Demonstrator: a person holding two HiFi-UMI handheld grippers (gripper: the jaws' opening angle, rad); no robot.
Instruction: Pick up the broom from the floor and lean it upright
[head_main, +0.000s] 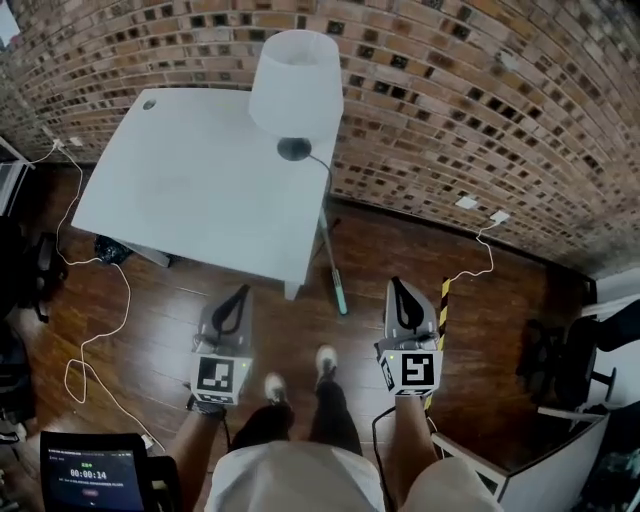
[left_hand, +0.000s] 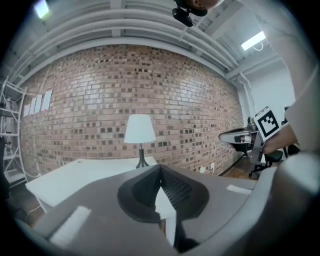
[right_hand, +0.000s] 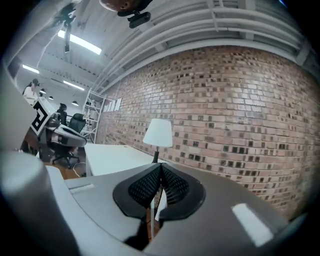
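At the lower left of the head view, a dark tablet screen (head_main: 92, 472) shows a timer. Above it, a thin white cable (head_main: 68, 262) snakes across the dark wooden plank floor (head_main: 160, 315).

A white rectangular table (head_main: 190, 195) fills the upper middle, set against a red-brown brick wall (head_main: 460, 100). A white-shaded lamp on a dark round base (head_main: 295, 85) stands near the table's right edge.

Your left gripper (head_main: 242, 293) hangs in the lower middle of the frame, left of your pale shoes (head_main: 326, 362), and points towards the table. In the left gripper view (left_hand: 160, 170), its dark ribbed pads (left_hand: 177, 189) meet at the tips, closed with nothing between them.

The broom (head_main: 336, 272), a slim grey pole with a teal lower end, stands slanted just right of the table's near right corner. Its teal end is on the floor and its upper part appears to rest against the table edge below the lamp. It sits between and beyond your two grippers, and neither touches it.

Your right gripper (head_main: 398, 285) hangs right of your shoes. In the right gripper view (right_hand: 161, 169), its black ribbed pads (right_hand: 142, 187) press together and hold nothing. A black-and-yellow striped post (head_main: 443, 300) stands just to its right, and a dark office chair (head_main: 560, 360) sits at the far right.
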